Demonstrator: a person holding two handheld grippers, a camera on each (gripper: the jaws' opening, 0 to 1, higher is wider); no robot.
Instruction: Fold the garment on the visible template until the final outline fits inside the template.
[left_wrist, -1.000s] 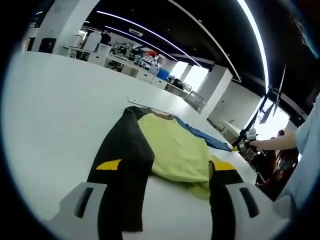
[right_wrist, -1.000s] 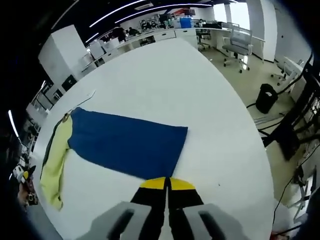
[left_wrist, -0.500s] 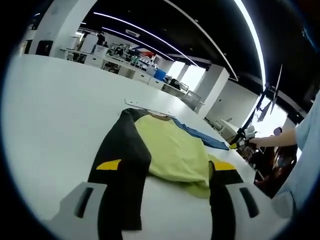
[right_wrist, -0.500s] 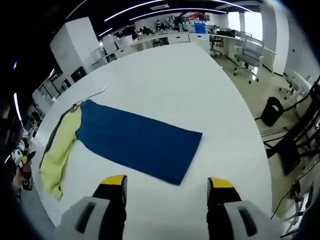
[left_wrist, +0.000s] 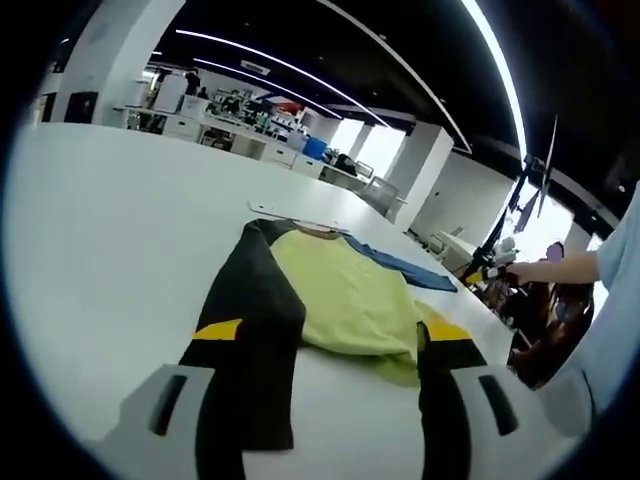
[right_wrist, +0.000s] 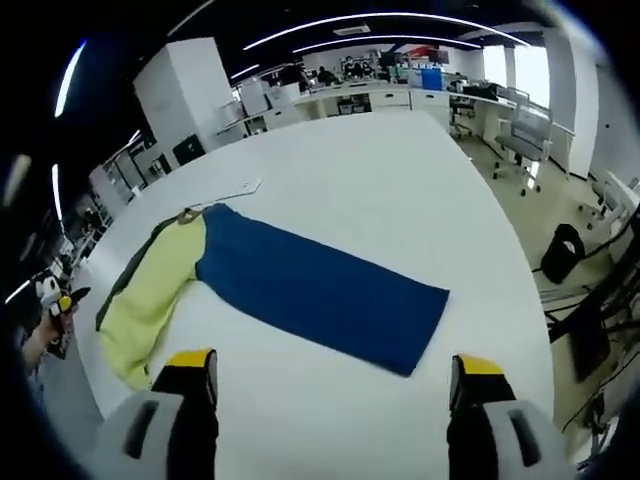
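Observation:
A garment lies flat on the white table (left_wrist: 100, 230). It has a black sleeve (left_wrist: 255, 300), a yellow-green body (left_wrist: 345, 295) and a blue part (left_wrist: 405, 268) stretching away. My left gripper (left_wrist: 333, 330) is open just above the table, its left jaw beside the black sleeve and its right jaw at the yellow-green hem. My right gripper (right_wrist: 334, 365) is open and holds nothing, set back from the blue part (right_wrist: 320, 290). The yellow-green body (right_wrist: 150, 295) lies to the left there. A thin pale sheet edge (right_wrist: 245, 187) shows beyond the collar.
The table edge curves down the right of the right gripper view, with a dark bin (right_wrist: 565, 240) and an office chair (right_wrist: 530, 125) on the floor past it. A person's hand (left_wrist: 545, 270) shows at the right of the left gripper view. Desks line the far background.
My right gripper was shut at the blue part's near edge a second ago; it has since opened and drawn back. The left gripper has stayed almost still.

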